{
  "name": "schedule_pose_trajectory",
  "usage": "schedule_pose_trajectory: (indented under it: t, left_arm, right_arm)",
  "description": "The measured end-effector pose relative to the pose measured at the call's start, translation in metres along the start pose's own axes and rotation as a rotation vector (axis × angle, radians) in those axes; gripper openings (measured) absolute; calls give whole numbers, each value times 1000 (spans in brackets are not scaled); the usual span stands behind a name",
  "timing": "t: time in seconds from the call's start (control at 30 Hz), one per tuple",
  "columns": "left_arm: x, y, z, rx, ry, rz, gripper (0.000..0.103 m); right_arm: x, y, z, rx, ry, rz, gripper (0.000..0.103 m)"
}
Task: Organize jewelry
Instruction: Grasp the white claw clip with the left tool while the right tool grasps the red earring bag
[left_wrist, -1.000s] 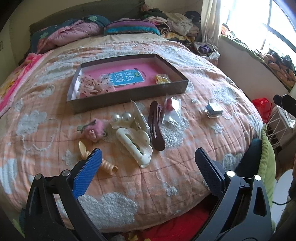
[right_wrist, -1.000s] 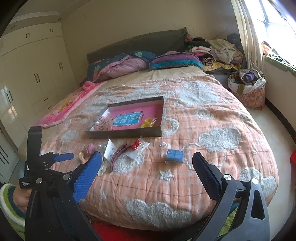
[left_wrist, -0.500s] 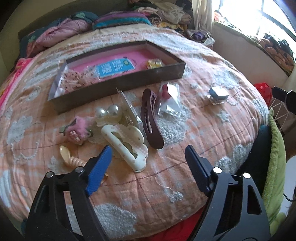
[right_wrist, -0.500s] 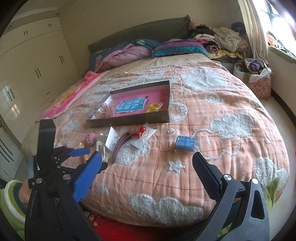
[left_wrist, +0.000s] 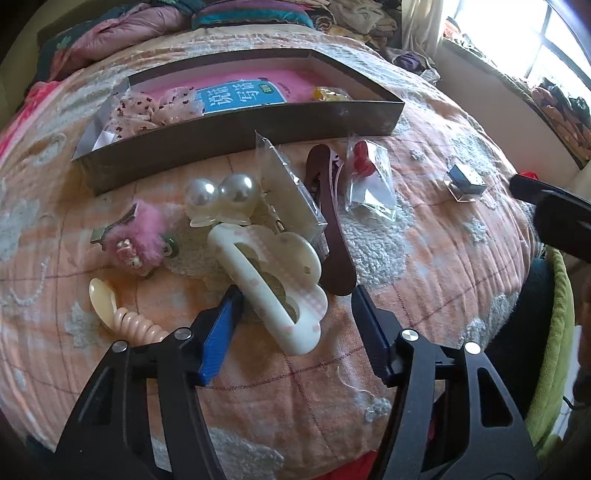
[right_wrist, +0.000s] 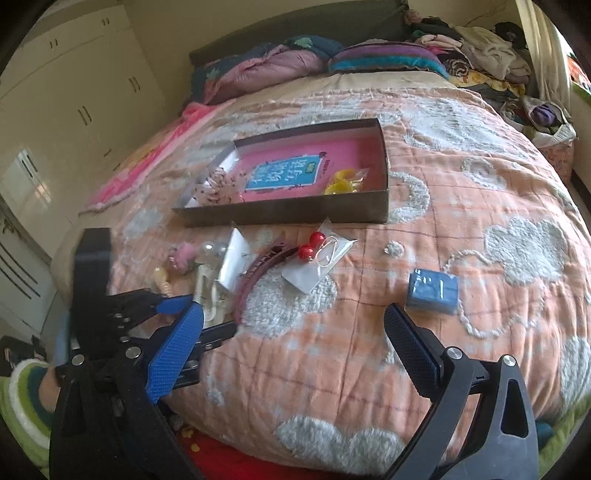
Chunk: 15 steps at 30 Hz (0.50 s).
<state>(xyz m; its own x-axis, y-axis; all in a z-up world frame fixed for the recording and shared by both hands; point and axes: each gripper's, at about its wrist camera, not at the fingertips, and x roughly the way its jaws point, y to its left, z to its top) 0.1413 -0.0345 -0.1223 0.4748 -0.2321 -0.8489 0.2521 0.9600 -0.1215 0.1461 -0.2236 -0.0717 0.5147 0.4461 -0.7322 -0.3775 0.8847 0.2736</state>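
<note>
Both grippers gape empty; the left gripper (left_wrist: 295, 306) has dropped closer, now straddling the cream cloud clip (left_wrist: 269, 273).

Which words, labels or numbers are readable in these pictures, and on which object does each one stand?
"说话写话": large white characters on the blue label inside the shallow box, partly hidden by the box wall.
Small green badge on that label's corner: too small to read.
No other readable text in either view.
</note>
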Motion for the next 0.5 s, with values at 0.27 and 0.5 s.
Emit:
schedule_pose_trajectory:
  t: [0.27, 0.5]
  left_arm:
    - [-7, 13, -1, -32, -22, 0, 53]
    - [-10, 20, -4, -38, -21, -28, 53]
  right_arm:
    - [46, -19, 11, 97, 63, 11, 88]
    - [87, -28, 25, 212, 90, 17, 71]
